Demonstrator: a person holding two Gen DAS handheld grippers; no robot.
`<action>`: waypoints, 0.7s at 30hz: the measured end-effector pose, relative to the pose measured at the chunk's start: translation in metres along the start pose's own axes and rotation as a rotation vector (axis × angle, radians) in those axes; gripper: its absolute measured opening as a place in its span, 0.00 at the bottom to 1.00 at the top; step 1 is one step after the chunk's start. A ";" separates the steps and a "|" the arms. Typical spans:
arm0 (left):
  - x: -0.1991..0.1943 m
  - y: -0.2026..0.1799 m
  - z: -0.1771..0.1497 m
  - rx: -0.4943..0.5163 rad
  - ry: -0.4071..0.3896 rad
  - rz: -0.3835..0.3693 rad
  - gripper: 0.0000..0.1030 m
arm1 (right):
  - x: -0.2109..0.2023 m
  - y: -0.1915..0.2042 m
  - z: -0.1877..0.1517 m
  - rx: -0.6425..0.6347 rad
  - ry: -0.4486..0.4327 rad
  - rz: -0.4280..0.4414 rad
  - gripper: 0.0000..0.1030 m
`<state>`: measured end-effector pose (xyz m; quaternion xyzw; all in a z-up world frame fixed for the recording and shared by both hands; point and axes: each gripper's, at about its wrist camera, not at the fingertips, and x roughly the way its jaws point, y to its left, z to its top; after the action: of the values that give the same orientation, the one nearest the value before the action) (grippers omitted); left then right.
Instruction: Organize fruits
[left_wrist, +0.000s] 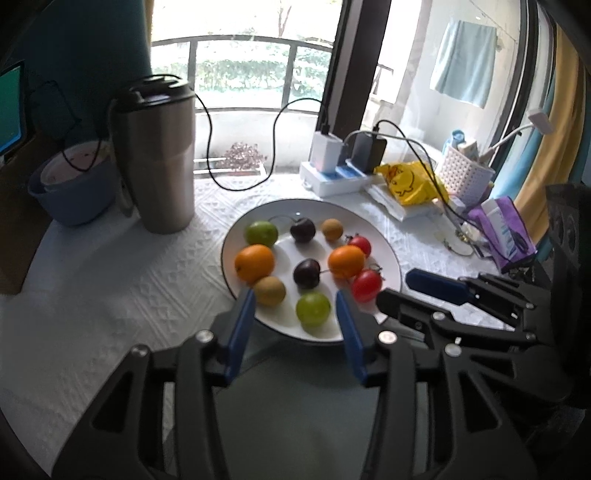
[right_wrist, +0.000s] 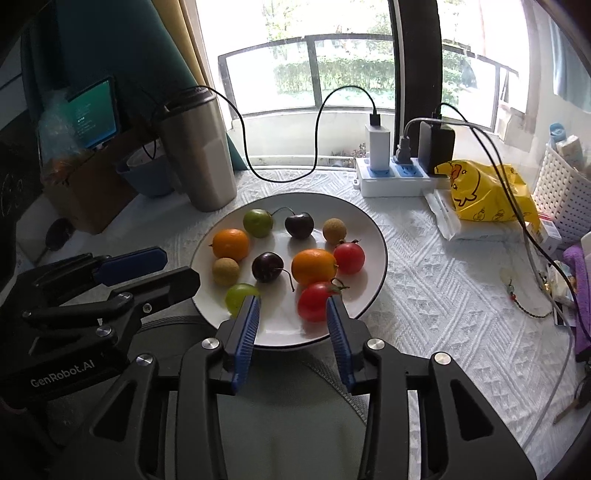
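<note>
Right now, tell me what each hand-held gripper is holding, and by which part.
Nothing. The left hand-held gripper and the right hand-held gripper are both open above the plate's near edge, gripping no fruit.

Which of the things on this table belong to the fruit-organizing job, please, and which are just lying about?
Part of the job:
white plate
two oranges
two cherry tomatoes
two dark cherries
two green grapes
two brown longans

Lying about:
steel tumbler
power strip
yellow bag
white basket
blue bowl

Ten small fruits lie on the white plate (right_wrist: 373, 236) before the right hand-held gripper (right_wrist: 292, 306).
</note>
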<state>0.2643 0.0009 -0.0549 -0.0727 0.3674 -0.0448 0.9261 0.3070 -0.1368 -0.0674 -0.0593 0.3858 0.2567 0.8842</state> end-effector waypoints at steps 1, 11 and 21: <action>-0.003 0.000 -0.001 0.000 -0.005 0.002 0.46 | -0.002 0.002 0.000 -0.002 -0.002 -0.002 0.39; -0.046 -0.005 -0.009 0.000 -0.066 0.007 0.48 | -0.041 0.018 -0.001 -0.017 -0.055 -0.026 0.39; -0.094 -0.009 -0.018 0.000 -0.147 0.006 0.66 | -0.082 0.034 -0.005 -0.040 -0.118 -0.051 0.39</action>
<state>0.1835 0.0035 -0.0028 -0.0746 0.2985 -0.0367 0.9508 0.2395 -0.1424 -0.0094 -0.0717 0.3263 0.2448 0.9102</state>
